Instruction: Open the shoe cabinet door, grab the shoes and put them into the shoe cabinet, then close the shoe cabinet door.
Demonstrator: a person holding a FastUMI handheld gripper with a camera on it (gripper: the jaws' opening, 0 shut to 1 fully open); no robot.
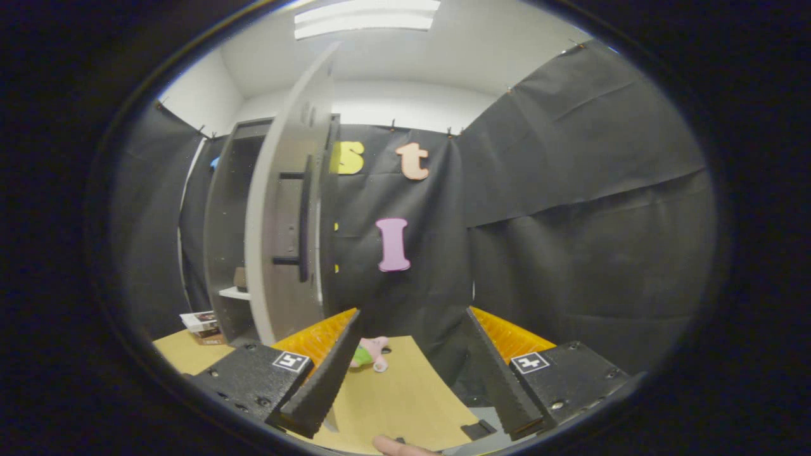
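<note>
The gripper (412, 380) stands wide open, its two fingers spread apart with nothing between them but the bare tabletop (405, 399). Just ahead of the fingers, close to the tip of the left one, a small pink and green shoe (370, 352) lies on the table, not touched by either finger. Beyond the left finger stands the shoe cabinet (231, 234), and its door (285, 209) is swung open toward the gripper, edge on, with a dark bar handle (304, 218) on its face. Inside the cabinet a pale shelf (234, 292) carries a small brown thing. Beside the cabinet's foot sits a little box (201, 326). A fingertip (396, 447) shows below the fingers
</note>
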